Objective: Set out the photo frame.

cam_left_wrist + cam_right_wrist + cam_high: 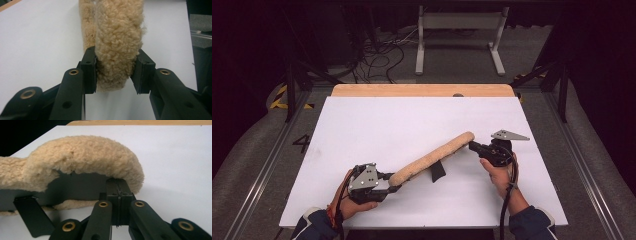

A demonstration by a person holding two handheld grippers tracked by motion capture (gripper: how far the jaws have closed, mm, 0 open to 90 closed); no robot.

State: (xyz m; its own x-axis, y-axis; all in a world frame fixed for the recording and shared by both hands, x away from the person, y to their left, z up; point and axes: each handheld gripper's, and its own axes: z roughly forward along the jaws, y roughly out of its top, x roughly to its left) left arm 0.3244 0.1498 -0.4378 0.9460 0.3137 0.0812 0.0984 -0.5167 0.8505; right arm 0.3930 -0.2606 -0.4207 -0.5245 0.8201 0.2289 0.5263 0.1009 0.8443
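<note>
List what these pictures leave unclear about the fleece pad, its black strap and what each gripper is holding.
- Right gripper: its jaws stand together under the fleece pad, which hides what they pinch, in the right gripper view.
- Black strap: its upper end runs under the pad in the high view; its attachment is hidden.
- Left gripper: the pad's far length is cut off by the top edge in the left gripper view.

A long, fluffy tan pad point(432, 158) with a dark inside and a black strap point(437, 171) stretched slantwise above the white table point(377, 125), lifted at both ends.
</note>
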